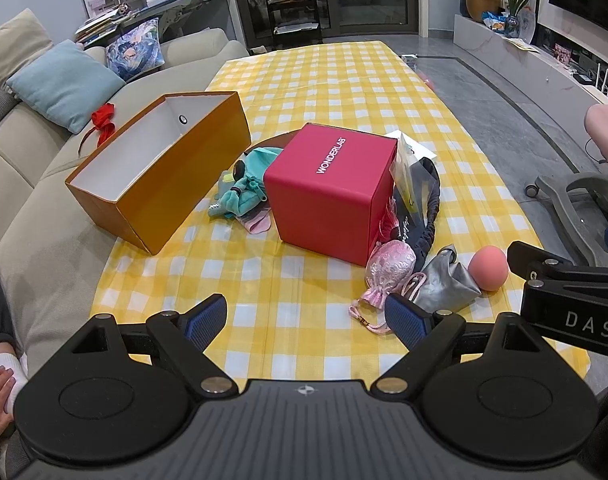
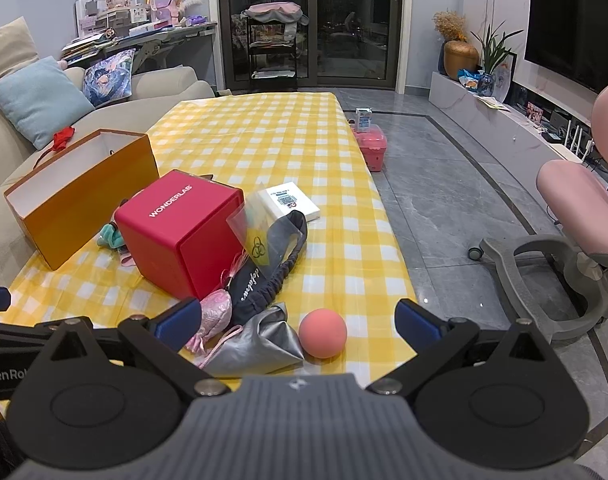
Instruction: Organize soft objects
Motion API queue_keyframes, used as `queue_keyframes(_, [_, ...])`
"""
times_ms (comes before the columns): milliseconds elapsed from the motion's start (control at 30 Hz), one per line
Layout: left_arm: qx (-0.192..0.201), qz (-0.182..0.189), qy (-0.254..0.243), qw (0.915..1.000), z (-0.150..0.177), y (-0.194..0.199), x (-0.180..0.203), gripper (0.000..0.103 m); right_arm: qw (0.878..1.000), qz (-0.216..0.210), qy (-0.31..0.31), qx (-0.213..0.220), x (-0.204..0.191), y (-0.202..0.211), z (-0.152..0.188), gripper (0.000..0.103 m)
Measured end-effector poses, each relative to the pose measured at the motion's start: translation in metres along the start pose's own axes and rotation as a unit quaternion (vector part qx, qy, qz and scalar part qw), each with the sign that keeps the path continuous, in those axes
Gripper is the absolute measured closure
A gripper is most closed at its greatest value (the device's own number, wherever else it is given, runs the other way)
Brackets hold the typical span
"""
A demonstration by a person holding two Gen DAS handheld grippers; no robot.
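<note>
Soft things lie on the yellow checked table around a red WONDERLAB box [image 1: 332, 192] [image 2: 183, 236]: a teal plush [image 1: 243, 188], a pink satin pouch [image 1: 388, 268] [image 2: 213, 314], a silver pouch [image 1: 448, 284] [image 2: 259, 344], a dark drawstring bag [image 1: 420, 216] [image 2: 263, 280] and a pink ball [image 1: 488, 269] [image 2: 322, 333]. An open orange box [image 1: 159, 168] [image 2: 79, 196] stands at the left. My left gripper [image 1: 304, 320] is open and empty, near the pink pouch. My right gripper [image 2: 299, 320] is open and empty, with the silver pouch and ball between its fingers.
A beige sofa [image 1: 31, 152] with a red ribbon [image 1: 103, 118] borders the table on the left. A white packet [image 2: 289, 200] lies behind the red box. A pink chair [image 2: 576, 200] and a pink case [image 2: 370, 146] stand on the floor at the right.
</note>
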State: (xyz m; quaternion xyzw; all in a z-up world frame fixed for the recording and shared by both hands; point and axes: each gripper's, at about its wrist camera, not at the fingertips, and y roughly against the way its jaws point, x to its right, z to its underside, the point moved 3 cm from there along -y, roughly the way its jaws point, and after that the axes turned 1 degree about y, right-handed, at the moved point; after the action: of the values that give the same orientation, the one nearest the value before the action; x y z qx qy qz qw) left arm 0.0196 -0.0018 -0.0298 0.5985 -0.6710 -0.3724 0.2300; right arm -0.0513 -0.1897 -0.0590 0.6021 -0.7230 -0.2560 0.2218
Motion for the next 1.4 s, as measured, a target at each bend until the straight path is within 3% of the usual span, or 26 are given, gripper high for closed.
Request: queue_keyframes(1400, [-0.001,-0.001,-0.003,1.0,0.0026,0.0003,0.0025,0.0,1.0,0.006,0.002,-0.007,-0.0011,-0.0062,0.0041,0.002])
